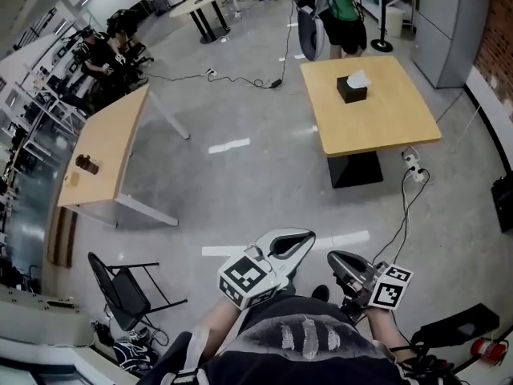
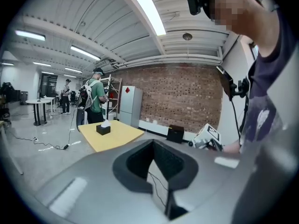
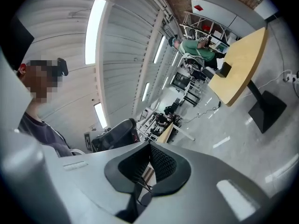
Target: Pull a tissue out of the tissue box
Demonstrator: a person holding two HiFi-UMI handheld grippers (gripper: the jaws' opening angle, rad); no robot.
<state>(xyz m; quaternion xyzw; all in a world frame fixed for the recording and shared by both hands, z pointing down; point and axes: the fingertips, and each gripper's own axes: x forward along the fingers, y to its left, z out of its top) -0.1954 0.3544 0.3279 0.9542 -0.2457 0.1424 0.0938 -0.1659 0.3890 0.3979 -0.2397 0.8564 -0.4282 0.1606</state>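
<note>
A black tissue box (image 1: 352,87) with a white tissue sticking out of its top stands on a square wooden table (image 1: 377,123), far across the floor. My left gripper (image 1: 298,241) and right gripper (image 1: 337,260) are held close to my body, well short of that table. Both have their jaws together with nothing between them. In the left gripper view the tissue box (image 2: 103,128) sits small on the yellow table (image 2: 117,136), beyond the left gripper (image 2: 154,158). The right gripper view is rolled sideways, with the tissue box (image 3: 225,69) at upper right, beyond the right gripper (image 3: 149,160).
A person in a green shirt (image 1: 341,2) stands behind the far table. A longer wooden table (image 1: 104,147) stands at the left and a folding chair (image 1: 120,283) near my left side. Cables (image 1: 240,79) and a power strip (image 1: 413,164) lie on the grey floor.
</note>
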